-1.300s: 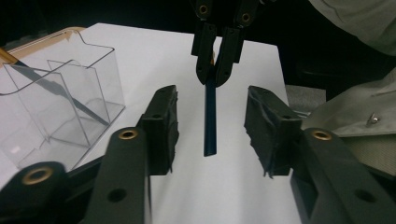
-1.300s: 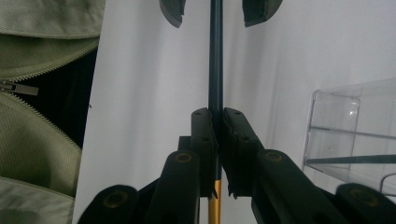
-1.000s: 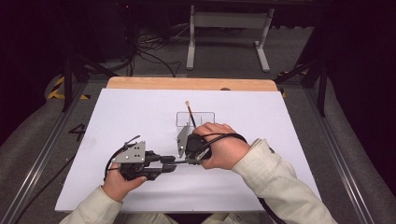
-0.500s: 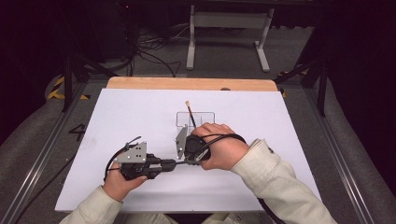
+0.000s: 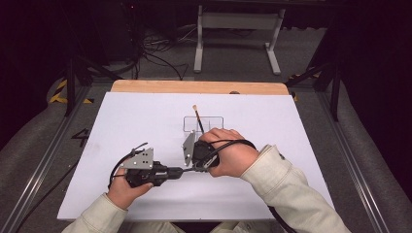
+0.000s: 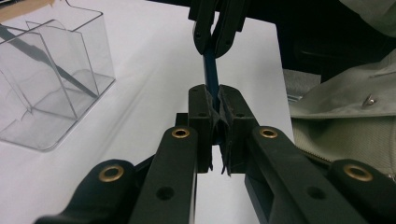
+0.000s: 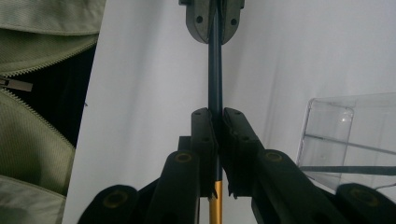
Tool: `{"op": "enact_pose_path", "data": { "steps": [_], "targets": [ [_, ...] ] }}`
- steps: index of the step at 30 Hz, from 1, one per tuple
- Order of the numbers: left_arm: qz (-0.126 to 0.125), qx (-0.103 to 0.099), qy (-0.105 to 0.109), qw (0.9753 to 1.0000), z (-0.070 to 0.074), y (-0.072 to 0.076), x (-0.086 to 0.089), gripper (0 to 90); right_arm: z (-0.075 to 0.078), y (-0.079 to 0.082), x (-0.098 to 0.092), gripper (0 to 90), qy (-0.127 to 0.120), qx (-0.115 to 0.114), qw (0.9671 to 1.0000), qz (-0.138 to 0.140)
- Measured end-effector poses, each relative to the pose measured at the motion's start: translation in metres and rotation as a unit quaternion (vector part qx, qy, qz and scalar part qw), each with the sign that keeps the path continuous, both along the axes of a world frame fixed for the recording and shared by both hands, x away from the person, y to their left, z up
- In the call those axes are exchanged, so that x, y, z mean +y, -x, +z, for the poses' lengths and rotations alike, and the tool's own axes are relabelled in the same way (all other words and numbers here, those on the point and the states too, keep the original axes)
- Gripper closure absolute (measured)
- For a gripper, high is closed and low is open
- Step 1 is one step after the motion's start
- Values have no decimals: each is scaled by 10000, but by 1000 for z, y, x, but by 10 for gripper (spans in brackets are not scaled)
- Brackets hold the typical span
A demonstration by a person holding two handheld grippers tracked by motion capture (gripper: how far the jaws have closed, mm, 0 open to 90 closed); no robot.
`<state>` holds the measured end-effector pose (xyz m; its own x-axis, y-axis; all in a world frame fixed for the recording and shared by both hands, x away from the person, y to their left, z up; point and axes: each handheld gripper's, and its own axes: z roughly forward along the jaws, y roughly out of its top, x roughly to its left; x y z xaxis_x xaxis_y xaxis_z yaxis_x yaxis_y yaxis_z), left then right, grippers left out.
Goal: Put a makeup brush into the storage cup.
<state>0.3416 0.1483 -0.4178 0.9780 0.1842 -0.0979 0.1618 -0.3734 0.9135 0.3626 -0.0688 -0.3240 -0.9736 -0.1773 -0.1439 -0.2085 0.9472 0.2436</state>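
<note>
A thin dark blue brush handle (image 6: 209, 70) (image 7: 215, 70) with a gold ferrule (image 7: 214, 205) is clamped from both ends. My left gripper (image 6: 212, 93) (image 5: 180, 171) is shut on one part of it. My right gripper (image 7: 215, 114) (image 5: 194, 168) is shut on it a short way along, and its jaws face the left gripper's at the top of the left gripper view. Both grippers meet over the white sheet (image 5: 145, 121), near the front. A clear divided holder (image 5: 203, 123) (image 6: 51, 79) (image 7: 345, 135) stands just behind them with another brush (image 5: 198, 117) leaning in it.
The white sheet lies on a wooden table (image 5: 194, 87) edged by metal rails. A beige sleeve (image 5: 286, 189) reaches in from the front right and lies close beside the right gripper. Cables and a stand frame (image 5: 238, 29) sit on the floor behind the table.
</note>
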Motion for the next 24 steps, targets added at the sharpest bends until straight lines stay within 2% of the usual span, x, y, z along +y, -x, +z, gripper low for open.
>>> {"op": "enact_pose_path", "data": {
  "steps": [12, 19, 24],
  "targets": [
    [-3, 21, -76, 10000, -1, 0, -1, 848, 0, 0, -1, 834, -15, -29, 10000, 58],
    [18, -16, -39, 10000, -1, 0, 1, 849, 1, 0, -3, 827, -147, -12, 9999, -13],
    [93, -26, 41, 9999, 0, -1, 3, 850, 5, 1, -8, 668, -564, 57, 9982, -191]
  ]
}}
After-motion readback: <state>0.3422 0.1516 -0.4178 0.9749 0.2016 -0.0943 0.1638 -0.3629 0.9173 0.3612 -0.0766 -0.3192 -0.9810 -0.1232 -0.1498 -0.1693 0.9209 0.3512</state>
